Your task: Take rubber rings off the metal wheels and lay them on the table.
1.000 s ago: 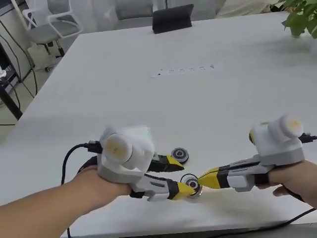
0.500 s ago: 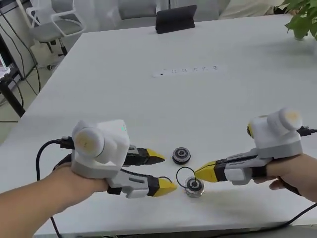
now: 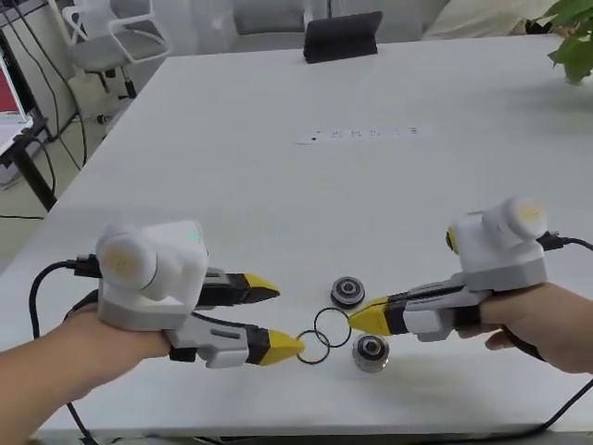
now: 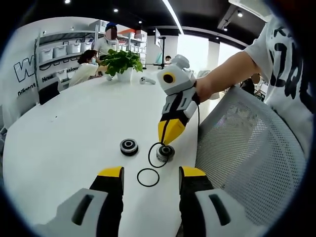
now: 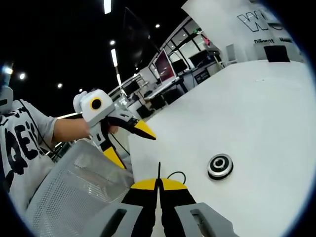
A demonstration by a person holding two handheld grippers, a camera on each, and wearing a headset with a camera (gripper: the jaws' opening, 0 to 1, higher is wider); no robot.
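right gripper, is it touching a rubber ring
Touching. The right gripper view shows the right gripper with its jaws shut on the thin edge of a rubber ring rising between them.

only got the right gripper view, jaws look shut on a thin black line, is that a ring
Observer: Yes, the left gripper view shows the right gripper pinching a full loop, a rubber ring.
Operator: i see one wheel, is there another
Observer: A second wheel stands on the table close by that gripper's tip, on the person's side.
Operator: what's ahead of the left gripper
Observer: Another ring lies flat on the table just ahead of its open jaws.
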